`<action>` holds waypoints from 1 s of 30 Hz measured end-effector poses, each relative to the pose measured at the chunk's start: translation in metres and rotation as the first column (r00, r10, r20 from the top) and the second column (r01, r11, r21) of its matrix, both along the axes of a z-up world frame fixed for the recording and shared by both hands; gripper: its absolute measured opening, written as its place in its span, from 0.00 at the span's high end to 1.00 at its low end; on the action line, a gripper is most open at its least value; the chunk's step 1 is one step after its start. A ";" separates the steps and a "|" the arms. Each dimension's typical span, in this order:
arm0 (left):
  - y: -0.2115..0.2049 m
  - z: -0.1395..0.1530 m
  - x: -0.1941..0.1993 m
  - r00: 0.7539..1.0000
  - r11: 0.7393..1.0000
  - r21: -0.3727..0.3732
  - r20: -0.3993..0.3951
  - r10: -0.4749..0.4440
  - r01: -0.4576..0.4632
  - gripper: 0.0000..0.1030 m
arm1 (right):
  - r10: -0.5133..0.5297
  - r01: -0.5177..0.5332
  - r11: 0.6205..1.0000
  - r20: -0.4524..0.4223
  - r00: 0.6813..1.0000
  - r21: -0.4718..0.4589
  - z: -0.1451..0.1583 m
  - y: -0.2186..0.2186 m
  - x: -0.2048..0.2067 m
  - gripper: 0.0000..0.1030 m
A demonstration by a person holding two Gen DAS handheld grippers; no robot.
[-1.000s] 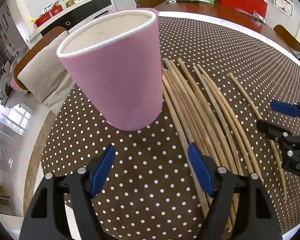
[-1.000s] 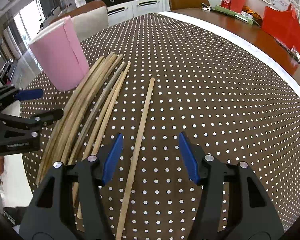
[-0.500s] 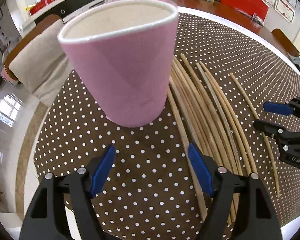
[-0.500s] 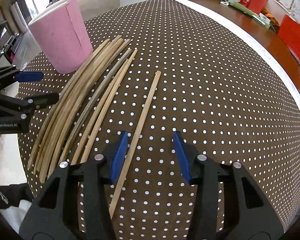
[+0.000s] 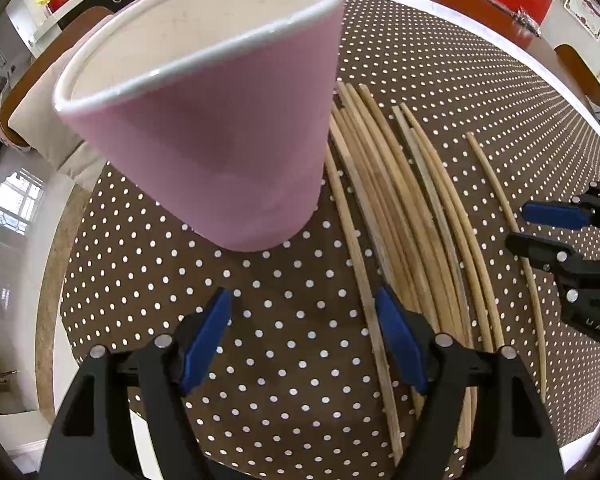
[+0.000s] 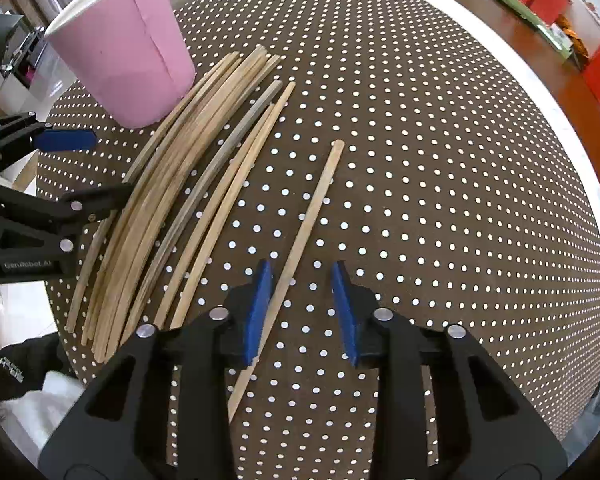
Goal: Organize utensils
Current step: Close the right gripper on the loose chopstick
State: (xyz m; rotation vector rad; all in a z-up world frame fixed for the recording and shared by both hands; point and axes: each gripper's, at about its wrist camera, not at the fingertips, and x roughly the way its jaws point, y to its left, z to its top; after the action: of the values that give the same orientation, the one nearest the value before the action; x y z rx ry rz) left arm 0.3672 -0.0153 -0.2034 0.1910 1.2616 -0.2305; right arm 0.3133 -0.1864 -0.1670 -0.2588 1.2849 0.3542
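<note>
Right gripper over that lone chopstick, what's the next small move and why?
Probably finish closing. The right gripper has just been closing its jaws, and the lone chopstick lies between them beside the left pad, not yet pinched. It sits apart from the bundle, so nothing else should get caught.

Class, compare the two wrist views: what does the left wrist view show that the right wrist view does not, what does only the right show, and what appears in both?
Only the left wrist view looks into the pink cup's white inside; nothing shows in the part visible. The left claw is open, nothing between its pads.

Only the right wrist view shows the cup's side seam and the right claw, which has just been closing, straddling the lone chopstick with gaps either side.

Both show the cup, the bundle of chopsticks, the lone chopstick and the dotted tablecloth.
</note>
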 end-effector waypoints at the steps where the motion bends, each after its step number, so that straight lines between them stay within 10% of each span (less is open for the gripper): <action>1: 0.000 0.001 0.000 1.000 1.000 -0.001 0.003 0.007 -0.007 0.30 | 0.002 -0.002 1.000 -0.009 1.000 -0.005 0.000 0.000 0.004 0.79; 8: -0.002 0.001 -0.024 0.998 0.999 -0.022 0.049 0.028 -0.027 0.49 | 0.030 -0.032 0.999 -0.064 0.997 -0.021 0.000 0.005 0.025 0.90; 15: 0.003 0.003 -0.032 0.999 0.996 -0.082 0.035 0.038 -0.035 0.94 | 0.031 -0.029 0.999 -0.058 0.998 0.038 -0.003 0.000 0.015 0.94; 21: 0.026 0.004 -0.036 0.999 0.974 -0.221 -0.009 0.046 -0.046 0.95 | 0.000 0.003 0.995 -0.031 1.000 0.096 -0.003 -0.024 -0.004 0.94; 30: 0.035 0.031 -0.074 0.989 0.963 -0.268 0.138 0.045 -0.006 0.95 | -0.084 0.055 0.964 0.101 0.991 0.259 0.012 -0.073 -0.034 0.94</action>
State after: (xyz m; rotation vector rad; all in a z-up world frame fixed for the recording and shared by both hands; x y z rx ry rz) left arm 0.2930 0.0201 -0.1726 -0.0406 1.0776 -0.3561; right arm 0.2795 -0.2597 -0.1547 -0.0139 1.1226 0.4352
